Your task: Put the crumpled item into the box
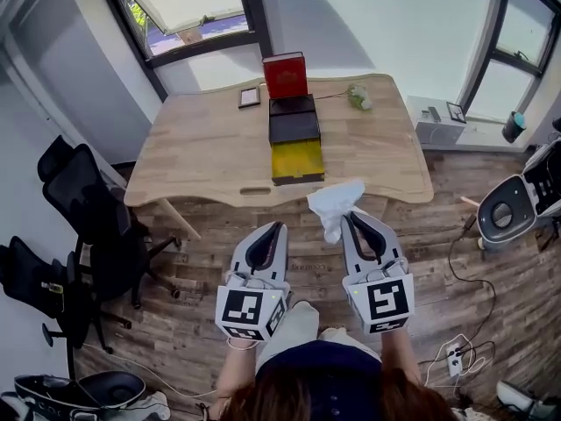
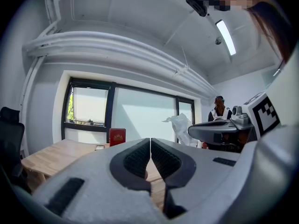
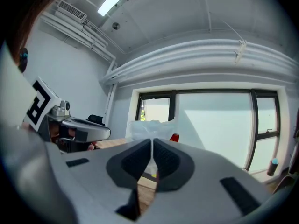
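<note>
- The crumpled item (image 3: 148, 125): lower part hidden behind the right gripper's (image 3: 152, 141) closed fingers (image 3: 170, 160)
- The box (image 2: 117, 136), left gripper view: only its red upright part shows, the rest lost behind the left gripper (image 2: 150, 140)
- A small greenish object (image 1: 358, 97) at the far worktop (image 1: 202, 147) corner: too small to tell
- A black chair (image 1: 31, 292): cut off by the head view's left edge

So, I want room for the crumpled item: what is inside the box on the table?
The box shows bare yellow lining in its front section, with nothing in it. The black sections behind are too dark to judge. Nothing covers the opening.
</note>
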Demonstrator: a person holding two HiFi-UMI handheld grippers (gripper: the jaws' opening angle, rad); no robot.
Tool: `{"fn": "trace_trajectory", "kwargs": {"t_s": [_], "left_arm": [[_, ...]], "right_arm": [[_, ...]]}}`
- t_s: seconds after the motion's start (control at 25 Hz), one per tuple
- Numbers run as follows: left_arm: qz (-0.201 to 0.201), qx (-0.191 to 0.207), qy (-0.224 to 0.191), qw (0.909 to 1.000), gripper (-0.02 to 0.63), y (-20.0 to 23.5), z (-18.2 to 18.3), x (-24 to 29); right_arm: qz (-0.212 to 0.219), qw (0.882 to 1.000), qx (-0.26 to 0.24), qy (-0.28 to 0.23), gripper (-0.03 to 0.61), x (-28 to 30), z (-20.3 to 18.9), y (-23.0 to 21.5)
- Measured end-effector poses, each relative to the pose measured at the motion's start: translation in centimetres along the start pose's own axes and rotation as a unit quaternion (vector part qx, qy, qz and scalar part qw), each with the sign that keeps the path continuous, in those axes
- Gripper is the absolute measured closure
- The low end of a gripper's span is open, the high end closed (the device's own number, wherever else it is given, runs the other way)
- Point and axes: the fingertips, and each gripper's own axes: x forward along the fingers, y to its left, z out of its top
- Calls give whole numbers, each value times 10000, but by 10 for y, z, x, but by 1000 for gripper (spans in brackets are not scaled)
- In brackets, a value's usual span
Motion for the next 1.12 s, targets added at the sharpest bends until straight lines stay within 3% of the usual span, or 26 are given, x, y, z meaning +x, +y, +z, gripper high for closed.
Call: {"fn": "trace_trajectory", "kwargs": {"t_s": [0.48,1.12], "left_arm": [[-7,-84,-42,10000,584,50,1,21],[-315,-199,-176,9992,584,102,7,42]], "right_arm": [[-73,9999,-86,34,546,53,5,8],[-336,9989,-316,43,546,107,23,26]]}}
